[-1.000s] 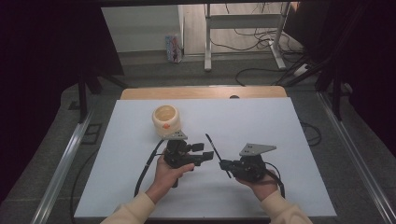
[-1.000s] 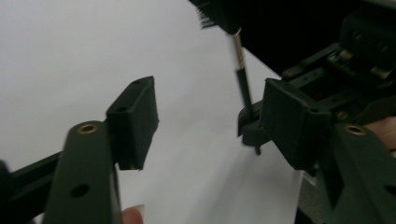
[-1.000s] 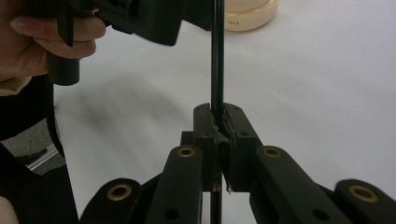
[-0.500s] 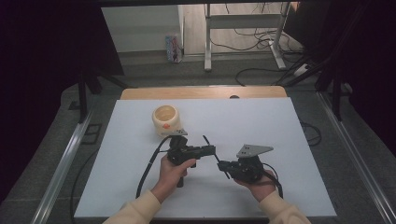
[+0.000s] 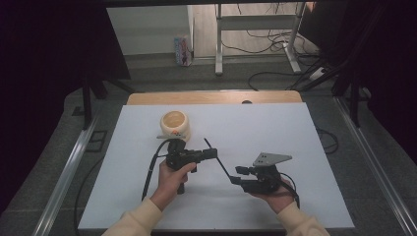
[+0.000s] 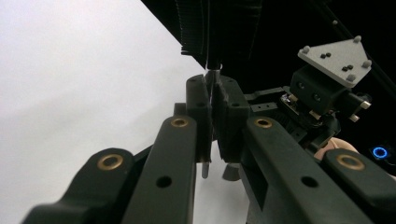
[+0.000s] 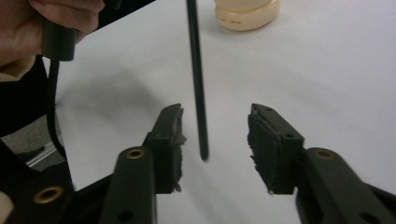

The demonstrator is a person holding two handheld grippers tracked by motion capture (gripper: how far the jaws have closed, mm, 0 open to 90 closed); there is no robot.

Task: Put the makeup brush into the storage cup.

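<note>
Between your two grippers: a thin black rod (image 5: 220, 160) hangs above the white tabletop (image 5: 295, 137), well in front of you.
Rod's long axis: it slants from its far end near the left gripper (image 5: 209, 154) down toward you and rightward, ending close by the right gripper (image 5: 237, 175).
Left fingers: pressed together on the rod; in the left gripper view you see the thin shaft pinched between the two pads (image 6: 227, 116), so your left hand (image 5: 172, 174) carries it.
Right fingers: spread wide, holding nothing; in the right gripper view the rod's free tip (image 7: 203, 151) hangs in the gap, closer to the left-hand finger (image 7: 169, 135) than the other, touching neither.
Relation that matters: the rod runs nearly along your right fingers, not across them, so closing would catch just the tip, I judge.
Nearer hand: your right for the free end, your left for the far end.
Beyond: a cream round container (image 5: 175, 124) sits on the tabletop past the left gripper, apart from the rod.
</note>
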